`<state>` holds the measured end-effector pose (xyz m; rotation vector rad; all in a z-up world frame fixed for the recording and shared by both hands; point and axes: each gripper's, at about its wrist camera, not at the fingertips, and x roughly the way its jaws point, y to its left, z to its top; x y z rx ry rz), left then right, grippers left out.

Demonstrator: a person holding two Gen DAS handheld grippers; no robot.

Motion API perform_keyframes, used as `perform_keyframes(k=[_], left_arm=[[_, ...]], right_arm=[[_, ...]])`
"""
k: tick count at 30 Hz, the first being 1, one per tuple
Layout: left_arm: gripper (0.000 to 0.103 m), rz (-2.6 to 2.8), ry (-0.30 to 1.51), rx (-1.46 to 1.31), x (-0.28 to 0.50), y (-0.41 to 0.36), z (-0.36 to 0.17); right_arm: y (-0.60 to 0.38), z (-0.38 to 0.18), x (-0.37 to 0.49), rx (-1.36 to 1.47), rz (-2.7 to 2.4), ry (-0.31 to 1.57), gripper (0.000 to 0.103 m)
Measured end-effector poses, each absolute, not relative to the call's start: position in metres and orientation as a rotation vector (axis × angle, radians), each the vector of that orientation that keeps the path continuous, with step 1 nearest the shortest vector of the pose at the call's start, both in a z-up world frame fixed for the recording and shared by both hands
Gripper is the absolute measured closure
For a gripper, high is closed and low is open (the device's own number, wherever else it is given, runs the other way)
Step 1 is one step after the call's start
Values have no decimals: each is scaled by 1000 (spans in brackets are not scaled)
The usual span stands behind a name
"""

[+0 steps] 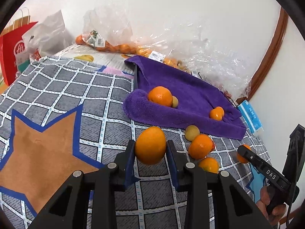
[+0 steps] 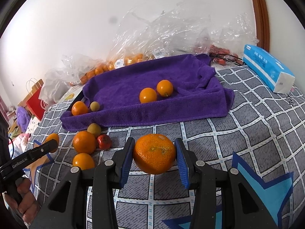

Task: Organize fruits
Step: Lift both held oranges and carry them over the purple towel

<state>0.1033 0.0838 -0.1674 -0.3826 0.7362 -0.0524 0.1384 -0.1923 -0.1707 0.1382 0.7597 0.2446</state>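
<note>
My left gripper [image 1: 150, 148] is shut on a smooth oval orange [image 1: 150, 145] and holds it above the checked mat. My right gripper [image 2: 154, 152] is shut on a flat tangerine [image 2: 154, 153], also above the mat. Beyond both lies a purple towel over a tray [image 2: 152, 112]. It holds an orange [image 1: 160, 96], a small yellow-green fruit [image 1: 175, 102] and two small oranges [image 2: 147, 95] [image 2: 164, 87]. Loose fruit lies on the mat in front of the towel: oranges [image 2: 84, 142] [image 2: 83, 161], a yellow-green fruit [image 2: 94, 129] and a small red fruit [image 2: 104, 141].
Clear plastic bags of small oranges [image 1: 114, 47] lie along the wall behind the towel. A blue tissue pack [image 2: 268, 68] sits at the right. A red paper bag [image 1: 13, 51] stands at the far left. The grey checked mat [image 1: 66, 95] has star patterns.
</note>
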Motion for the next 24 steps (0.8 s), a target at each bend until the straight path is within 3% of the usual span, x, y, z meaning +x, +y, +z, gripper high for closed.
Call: perform_keyframes(k=[24], left_arm=[[73,-30,687,-362,93,82,-160]], right_arm=[[-197,-166,134,178,279,710,60]])
